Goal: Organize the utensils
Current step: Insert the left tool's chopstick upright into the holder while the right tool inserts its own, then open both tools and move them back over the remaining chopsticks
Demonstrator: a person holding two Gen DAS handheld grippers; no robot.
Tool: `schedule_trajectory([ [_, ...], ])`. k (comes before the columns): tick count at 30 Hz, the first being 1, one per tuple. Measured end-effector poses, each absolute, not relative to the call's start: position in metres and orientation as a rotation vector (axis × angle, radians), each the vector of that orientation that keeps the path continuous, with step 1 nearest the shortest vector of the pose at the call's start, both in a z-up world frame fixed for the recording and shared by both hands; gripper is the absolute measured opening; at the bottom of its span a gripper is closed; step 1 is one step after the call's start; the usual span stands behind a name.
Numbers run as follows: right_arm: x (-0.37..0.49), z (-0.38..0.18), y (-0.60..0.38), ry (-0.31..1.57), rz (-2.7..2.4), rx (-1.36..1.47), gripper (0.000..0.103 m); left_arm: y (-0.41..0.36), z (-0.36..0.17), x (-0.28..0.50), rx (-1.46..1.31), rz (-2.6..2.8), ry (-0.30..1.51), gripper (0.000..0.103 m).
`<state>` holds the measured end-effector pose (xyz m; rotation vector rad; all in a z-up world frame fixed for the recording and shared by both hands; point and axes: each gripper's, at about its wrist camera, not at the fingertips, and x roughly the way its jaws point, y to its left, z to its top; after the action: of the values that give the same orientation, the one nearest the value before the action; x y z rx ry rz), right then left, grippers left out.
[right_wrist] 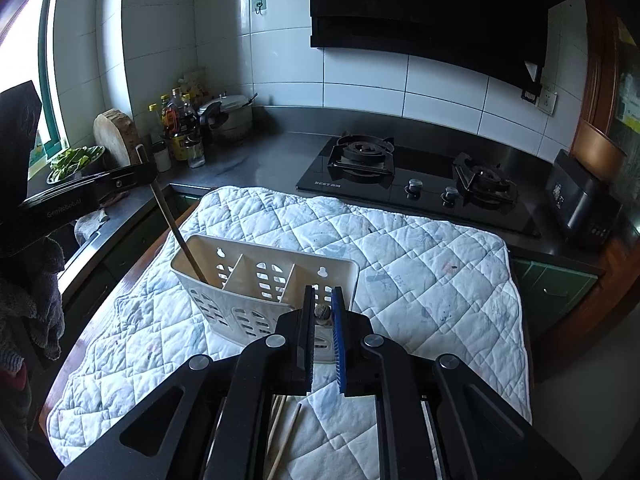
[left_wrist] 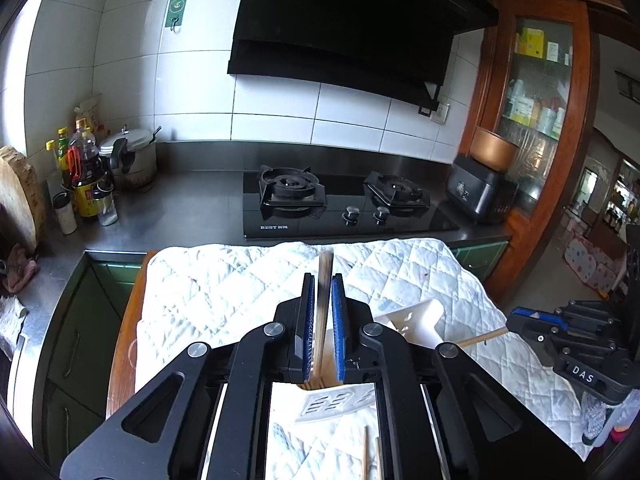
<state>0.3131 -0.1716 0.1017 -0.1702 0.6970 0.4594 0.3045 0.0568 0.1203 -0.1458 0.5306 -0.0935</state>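
Note:
A white slotted utensil holder [right_wrist: 224, 304] with three compartments lies tilted on a quilted white cloth [right_wrist: 420, 280]. My left gripper [left_wrist: 321, 280], also seen from the right wrist [right_wrist: 146, 168], is shut on a brown chopstick [right_wrist: 172, 224]. The chopstick's lower end rests inside the holder's leftmost compartment. My right gripper [right_wrist: 322, 292] hovers just in front of the holder's right end, shut on another chopstick seen end-on [right_wrist: 322, 312]. In the left wrist view that gripper [left_wrist: 514, 318] holds its chopstick [left_wrist: 480, 338] toward the holder [left_wrist: 420, 316]. Loose chopsticks [right_wrist: 280, 432] lie on the cloth beneath the grippers.
Behind the cloth are a steel counter and a black two-burner gas stove [right_wrist: 400, 176]. Bottles [right_wrist: 180, 128], a pressure cooker [right_wrist: 228, 116] and a wooden chopping block [right_wrist: 116, 132] crowd the back left. A black appliance [right_wrist: 580, 204] stands at the right.

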Motion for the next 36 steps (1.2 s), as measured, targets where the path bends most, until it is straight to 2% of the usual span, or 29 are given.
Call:
schedule_trajectory([
  [1,0.311,0.103,-0.173,0.691,0.459,-0.164,0.014,0.057,0.12,0.302,-0.145,-0.092,0.53,0.015],
  [2,0.309,0.106,-0.175,0.681,0.456,-0.157,0.016,0.058,0.122,0.298,-0.143,-0.086,0.525,0.024],
  [3,0.305,0.108,-0.178,0.67,0.452,-0.152,0.016,0.058,0.123,0.293,-0.138,-0.079,0.514,0.028],
  [6,0.29,0.116,-0.186,0.632,0.433,-0.139,0.026,0.058,0.128,0.275,-0.127,-0.078,0.491,0.033],
  [8,0.276,0.119,-0.191,0.606,0.422,-0.14,0.028,0.058,0.129,0.259,-0.127,-0.083,0.479,0.04],
  [11,0.252,0.116,-0.197,0.579,0.41,-0.154,0.033,0.057,0.125,0.235,-0.115,-0.082,0.471,0.045],
  [15,0.22,0.098,-0.201,0.58,0.408,-0.17,0.034,0.056,0.106,0.204,-0.121,-0.084,0.496,0.055],
  [22,0.171,0.042,-0.21,0.658,0.418,-0.143,0.034,0.049,0.059,0.154,-0.097,-0.063,0.54,0.06],
  [28,0.138,-0.016,-0.213,0.758,0.412,-0.112,0.034,0.047,0.021,0.127,-0.092,-0.051,0.592,0.06],
  [36,0.124,-0.07,-0.205,0.867,0.401,-0.065,0.025,0.045,-0.011,0.107,-0.131,-0.05,0.643,0.06],
])
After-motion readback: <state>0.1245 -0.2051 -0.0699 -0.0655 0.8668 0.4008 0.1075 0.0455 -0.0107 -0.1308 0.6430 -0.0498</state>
